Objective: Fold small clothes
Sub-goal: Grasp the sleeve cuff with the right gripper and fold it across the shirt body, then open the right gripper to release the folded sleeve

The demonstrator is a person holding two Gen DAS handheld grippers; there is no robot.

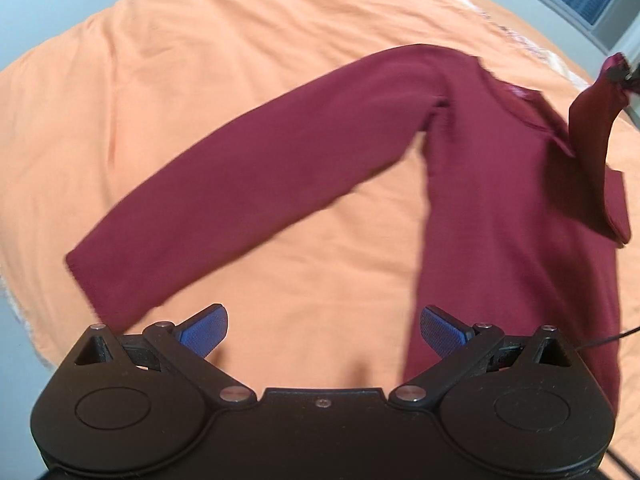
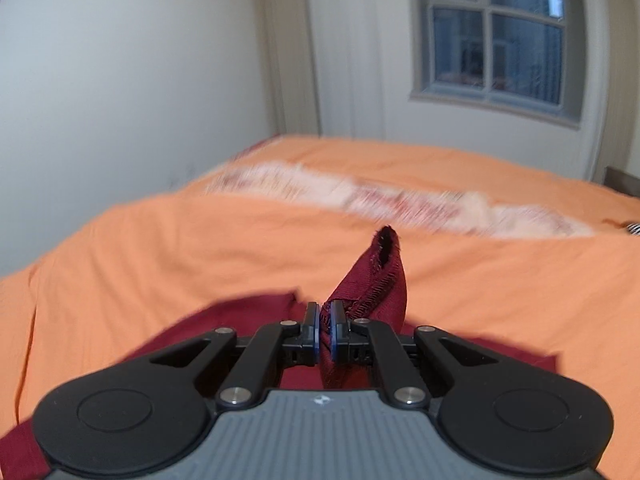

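Observation:
A dark red long-sleeved shirt (image 1: 492,184) lies on the orange bed sheet (image 1: 200,60). One sleeve (image 1: 248,184) stretches out flat toward the lower left. My left gripper (image 1: 324,328) hovers open above the sheet, between that sleeve's cuff and the shirt's body, with nothing between its blue pads (image 1: 204,330). The other sleeve (image 1: 600,120) is lifted off the shirt at the far right. In the right wrist view my right gripper (image 2: 325,330) is shut on the cuff (image 2: 376,284) of that sleeve, which sticks up past the fingers.
The orange sheet (image 2: 160,248) covers the whole bed. A pale patterned cloth strip (image 2: 380,200) runs across it further back. White walls and a window (image 2: 496,36) stand behind the bed. A thin black cable (image 1: 608,338) hangs at the right.

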